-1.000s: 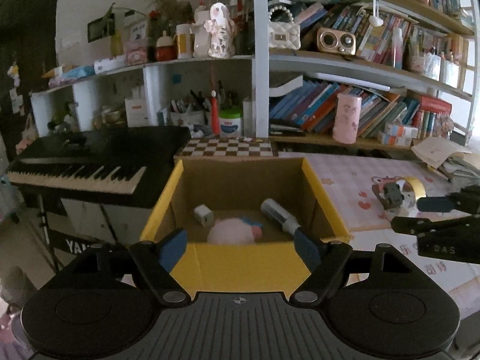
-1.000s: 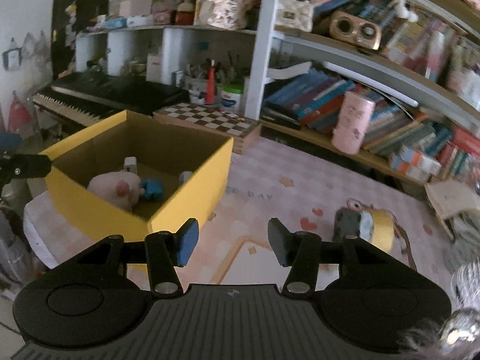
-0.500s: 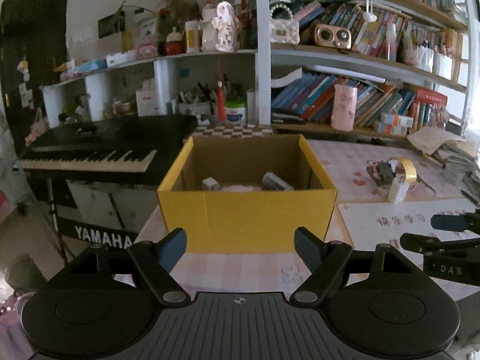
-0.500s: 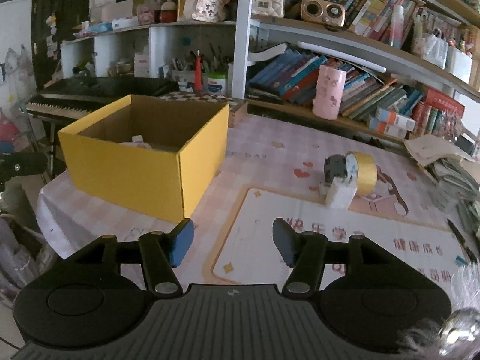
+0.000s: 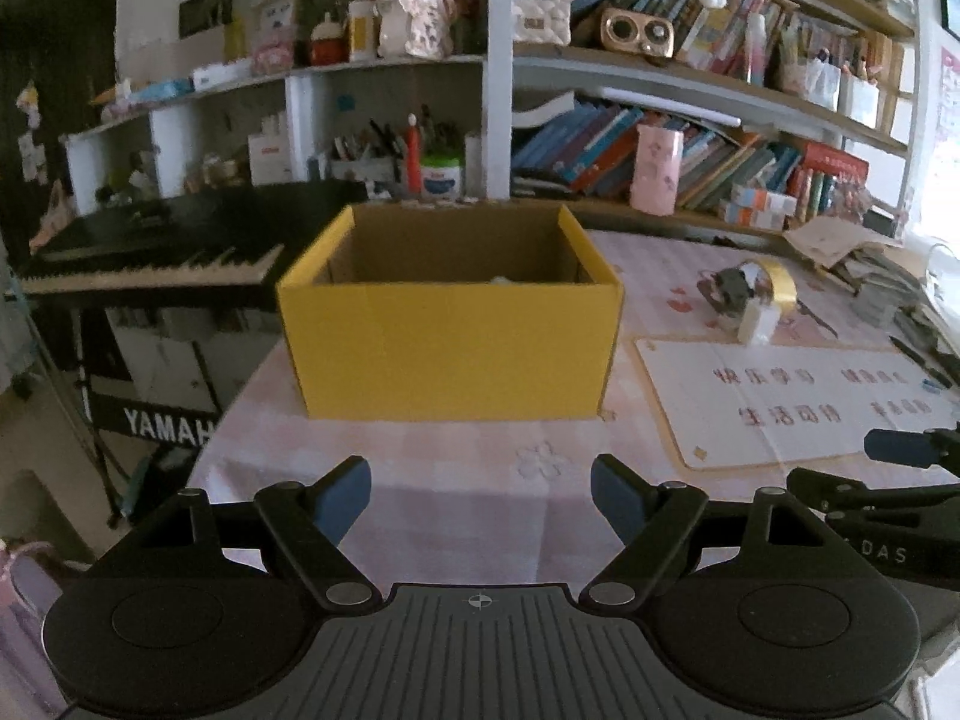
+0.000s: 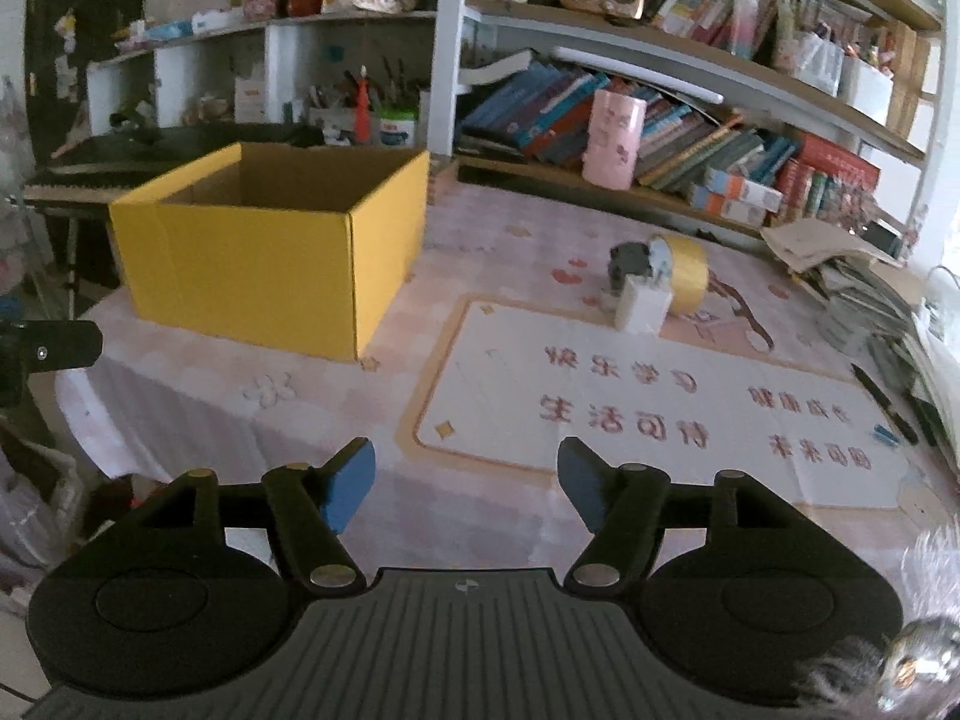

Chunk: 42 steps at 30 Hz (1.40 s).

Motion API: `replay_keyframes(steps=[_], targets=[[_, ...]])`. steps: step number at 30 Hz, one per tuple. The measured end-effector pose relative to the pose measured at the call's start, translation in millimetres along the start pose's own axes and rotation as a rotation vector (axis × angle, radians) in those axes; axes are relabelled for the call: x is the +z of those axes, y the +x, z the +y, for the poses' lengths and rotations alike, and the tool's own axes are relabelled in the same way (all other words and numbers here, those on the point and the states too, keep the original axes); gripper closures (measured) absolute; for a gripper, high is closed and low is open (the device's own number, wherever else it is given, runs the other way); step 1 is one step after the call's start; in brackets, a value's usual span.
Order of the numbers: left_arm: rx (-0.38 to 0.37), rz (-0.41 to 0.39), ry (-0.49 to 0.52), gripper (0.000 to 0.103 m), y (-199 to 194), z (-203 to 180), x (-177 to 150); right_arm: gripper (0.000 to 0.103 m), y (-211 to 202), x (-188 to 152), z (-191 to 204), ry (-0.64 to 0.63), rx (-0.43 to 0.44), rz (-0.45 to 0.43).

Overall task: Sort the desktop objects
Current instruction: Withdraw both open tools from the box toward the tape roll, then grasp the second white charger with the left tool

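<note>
Yellow cardboard, open at the top: that box sits at the near left corner of my counter, placed, I judge, as the bin for what I am sorting. From this low angle I see only a pale sliver above its front wall, so I cannot tell what lies inside.

My left tool hangs in front of the box with its blue pads spread wide and nothing between them. My right tool is over the printed white learning mat, its jaws opening, also bare.

What is left to sort appears to be the small cluster beyond the mat: a roll of yellow tape lying on its side, touching a grey gadget and a small white block. They sit well apart from the box, toward my right side, so I judge the right tool is opening to be ready for them.
</note>
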<state>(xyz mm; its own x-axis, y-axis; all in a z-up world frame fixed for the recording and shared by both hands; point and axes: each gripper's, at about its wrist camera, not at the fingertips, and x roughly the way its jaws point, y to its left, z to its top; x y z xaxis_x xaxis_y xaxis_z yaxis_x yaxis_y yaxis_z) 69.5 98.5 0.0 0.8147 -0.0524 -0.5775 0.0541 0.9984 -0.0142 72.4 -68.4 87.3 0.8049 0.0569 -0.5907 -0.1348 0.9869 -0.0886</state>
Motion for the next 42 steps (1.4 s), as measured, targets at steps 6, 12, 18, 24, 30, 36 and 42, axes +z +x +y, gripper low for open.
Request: replay_keyframes(steps=[6, 12, 18, 24, 30, 36, 42], targets=[[-0.031, 0.018, -0.001, 0.019, 2.7, -10.4, -9.1, 0.037, -2.7, -7.5, -5.0, -0.002, -0.037, 0.021], [-0.070, 0.026, 0.038, 0.017, 7.3, -23.4, -12.2, 0.034, -5.4, -13.7, -11.0, 0.015, -0.076, 0.032], [-0.103, 0.034, 0.065, 0.017, 13.0, -34.2, -11.2, 0.033, -5.1, -15.7, -16.9, 0.027, -0.108, 0.041], [-0.149, 0.037, 0.102, 0.017, 18.7, -53.0, -10.5, 0.031, -4.3, -16.6, -26.2, 0.031, -0.137, 0.044], [-0.202, 0.044, 0.157, 0.016, 27.2, -76.5, -6.5, 0.029, -3.8, -17.6, -41.6, 0.047, -0.166, 0.049], [-0.230, 0.052, 0.184, 0.016, 38.7, -98.5, -0.7, 0.029, 0.5, -18.6, -59.3, 0.062, -0.186, 0.061], [-0.248, 0.062, 0.207, 0.016, 50.6, -119.4, 4.4, 0.029, 7.4, -18.7, -80.2, 0.073, -0.197, 0.072]])
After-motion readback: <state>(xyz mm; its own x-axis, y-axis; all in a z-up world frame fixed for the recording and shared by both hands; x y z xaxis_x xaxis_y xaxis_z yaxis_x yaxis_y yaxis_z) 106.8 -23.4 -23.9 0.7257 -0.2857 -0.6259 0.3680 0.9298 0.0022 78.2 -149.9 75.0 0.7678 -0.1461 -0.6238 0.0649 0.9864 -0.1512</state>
